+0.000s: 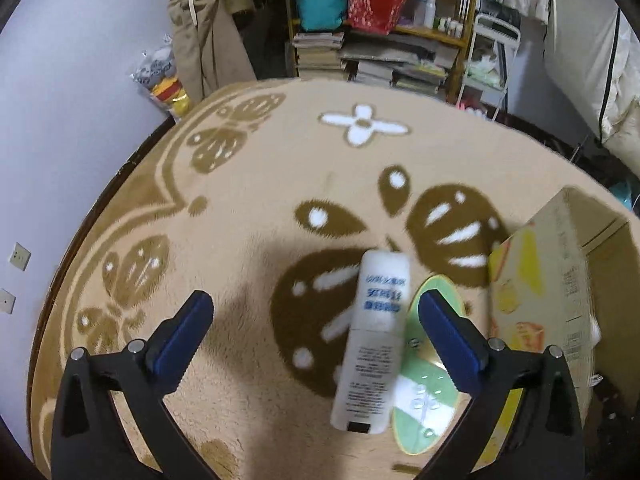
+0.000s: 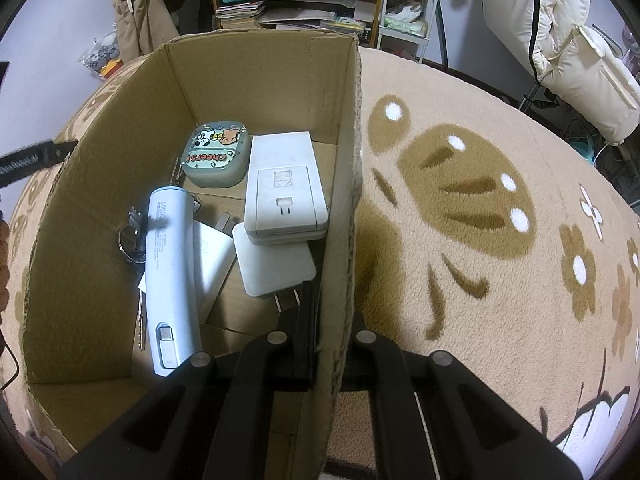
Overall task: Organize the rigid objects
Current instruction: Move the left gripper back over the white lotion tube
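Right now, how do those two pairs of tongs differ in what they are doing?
The left tongs stand wide open with nothing held; the right tongs are shut on the box wall. The left tongs hang over the bottle and the oval mirror on the rug; the right tongs straddle the wall, one finger inside the box. Both are black.

Left gripper spread wide over the patterned rug, blue pads well apart. Between them lies a white tube, touching neither pad. Just right of the tube, a green oval mirror; right of that stands the cardboard box.
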### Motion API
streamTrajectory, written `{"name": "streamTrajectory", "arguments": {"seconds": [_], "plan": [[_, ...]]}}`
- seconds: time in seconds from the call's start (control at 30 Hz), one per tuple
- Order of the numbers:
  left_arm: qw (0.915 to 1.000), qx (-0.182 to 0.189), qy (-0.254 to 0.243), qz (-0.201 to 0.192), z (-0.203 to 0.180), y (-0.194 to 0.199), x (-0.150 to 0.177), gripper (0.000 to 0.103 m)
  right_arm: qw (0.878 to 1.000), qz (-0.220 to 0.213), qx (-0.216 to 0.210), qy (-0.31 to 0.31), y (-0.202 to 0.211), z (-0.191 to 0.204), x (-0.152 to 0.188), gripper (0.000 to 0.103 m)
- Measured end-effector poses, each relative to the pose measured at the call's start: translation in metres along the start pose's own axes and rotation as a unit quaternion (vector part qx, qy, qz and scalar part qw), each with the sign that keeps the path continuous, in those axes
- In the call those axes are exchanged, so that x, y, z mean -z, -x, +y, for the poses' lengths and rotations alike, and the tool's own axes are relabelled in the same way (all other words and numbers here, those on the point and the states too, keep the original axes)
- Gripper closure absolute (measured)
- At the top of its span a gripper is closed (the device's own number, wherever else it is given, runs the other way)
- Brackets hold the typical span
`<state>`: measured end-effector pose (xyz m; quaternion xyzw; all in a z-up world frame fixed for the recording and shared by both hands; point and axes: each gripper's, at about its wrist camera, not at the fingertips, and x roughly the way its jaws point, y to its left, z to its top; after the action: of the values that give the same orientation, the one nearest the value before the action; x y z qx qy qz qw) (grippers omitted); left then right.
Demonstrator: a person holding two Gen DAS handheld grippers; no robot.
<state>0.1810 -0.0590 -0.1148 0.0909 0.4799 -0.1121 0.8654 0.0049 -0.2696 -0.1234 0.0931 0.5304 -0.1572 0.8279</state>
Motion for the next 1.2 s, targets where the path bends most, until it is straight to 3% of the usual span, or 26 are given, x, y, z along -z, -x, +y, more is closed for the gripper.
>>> {"name": "streamTrajectory", "arguments": {"seconds": [0.4,0.53,1.2], "plan": [[0.9979,0.015,-0.002,0.062,0.001,-0.043,0.012,0.005,1.000,-0.001,0.000,0.001,0.000,0.001,0.000,0.096],[0.9975,0.025,0.009,0.066,0.003,-0.046,0.013,0.005,1.000,0.000,0.000,0.001,0.000,0.000,0.000,0.096],[0.9961,0.022,-0.033,0.078,-0.015,-0.059,0.023,0.004,1.000,0.000,-0.001,0.001,0.000,0.000,0.000,0.096]]}}
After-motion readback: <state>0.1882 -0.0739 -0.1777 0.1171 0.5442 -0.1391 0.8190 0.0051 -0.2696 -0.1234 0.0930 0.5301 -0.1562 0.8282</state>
